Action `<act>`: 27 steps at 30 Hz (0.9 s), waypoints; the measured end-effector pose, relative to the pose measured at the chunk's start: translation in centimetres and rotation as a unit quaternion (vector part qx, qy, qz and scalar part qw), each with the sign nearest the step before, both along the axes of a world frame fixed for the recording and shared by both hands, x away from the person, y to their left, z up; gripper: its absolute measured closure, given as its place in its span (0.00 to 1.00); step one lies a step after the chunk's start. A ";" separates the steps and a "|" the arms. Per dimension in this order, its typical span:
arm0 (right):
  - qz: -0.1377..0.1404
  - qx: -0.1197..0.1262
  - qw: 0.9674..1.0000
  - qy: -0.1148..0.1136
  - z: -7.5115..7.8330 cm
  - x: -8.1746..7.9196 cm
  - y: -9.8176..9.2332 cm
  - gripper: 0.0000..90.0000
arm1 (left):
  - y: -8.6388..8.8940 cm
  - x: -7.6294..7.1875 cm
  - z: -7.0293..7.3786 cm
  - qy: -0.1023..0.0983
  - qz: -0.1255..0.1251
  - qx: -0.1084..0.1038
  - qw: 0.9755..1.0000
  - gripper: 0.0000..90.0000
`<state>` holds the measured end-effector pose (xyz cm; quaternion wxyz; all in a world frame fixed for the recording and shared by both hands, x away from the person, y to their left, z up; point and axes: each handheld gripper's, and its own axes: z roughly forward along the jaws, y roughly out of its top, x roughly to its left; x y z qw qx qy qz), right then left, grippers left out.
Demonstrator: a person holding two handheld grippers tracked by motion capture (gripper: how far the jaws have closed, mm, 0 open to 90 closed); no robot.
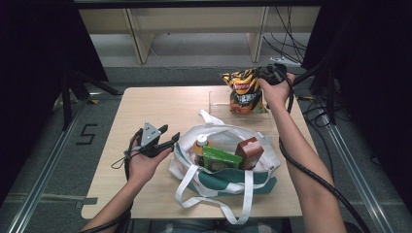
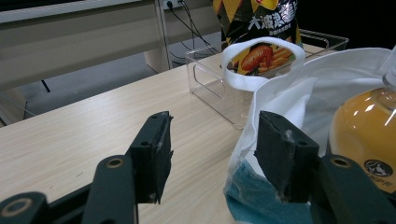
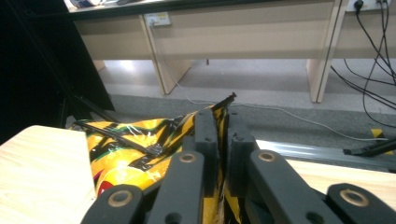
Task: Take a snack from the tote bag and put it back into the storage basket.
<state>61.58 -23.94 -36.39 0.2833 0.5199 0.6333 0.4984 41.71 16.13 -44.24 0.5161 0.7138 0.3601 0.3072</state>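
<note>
A yellow and black chip bag (image 1: 245, 92) stands upright in a clear plastic box (image 1: 216, 99) at the table's far right. My right gripper (image 1: 265, 77) is shut on its top seam; in the right gripper view the jaws (image 3: 223, 121) pinch the crumpled edge of the chip bag (image 3: 126, 149). My left gripper (image 1: 170, 134) stands open just left of the white and green tote bag (image 1: 228, 182). In the left gripper view the left gripper (image 2: 212, 144) holds nothing between its jaws, and the right pad (image 2: 280, 158) is close against the tote bag's cloth (image 2: 280, 98).
The tote bag holds an orange drink bottle (image 1: 200, 144), a green packet (image 1: 221, 159) and a brown carton (image 1: 250, 150). Its white handles trail toward the table's near edge. Desks and loose cables lie beyond the table. Bare wood shows on the left half of the table.
</note>
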 end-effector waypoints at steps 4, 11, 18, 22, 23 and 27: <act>-0.010 0.004 1.000 0.015 -0.1 0.1 -0.5 0.93 | 0.0 0.0 0.0 -0.002 -0.001 0.000 1.000 0.50; -0.026 -0.002 0.999 0.027 -0.7 0.1 -1.3 0.93 | 0.0 0.1 -0.1 -0.003 -0.005 0.000 1.000 0.50; -0.033 -0.001 0.999 0.035 -1.1 0.2 -1.8 0.88 | -0.1 0.0 0.0 0.000 -0.001 0.002 1.000 0.50; -0.047 -0.004 0.998 0.048 -1.2 0.2 -1.7 0.76 | -0.1 0.0 0.0 -0.001 -0.002 0.002 1.000 0.50; -0.045 -0.009 0.998 0.046 -1.3 0.3 -1.8 0.74 | -0.1 0.0 0.0 -0.001 -0.001 0.001 1.000 0.50; -0.051 -0.006 0.997 0.059 -1.4 0.1 -1.8 0.63 | 0.0 0.0 0.0 0.000 0.000 0.002 1.000 0.50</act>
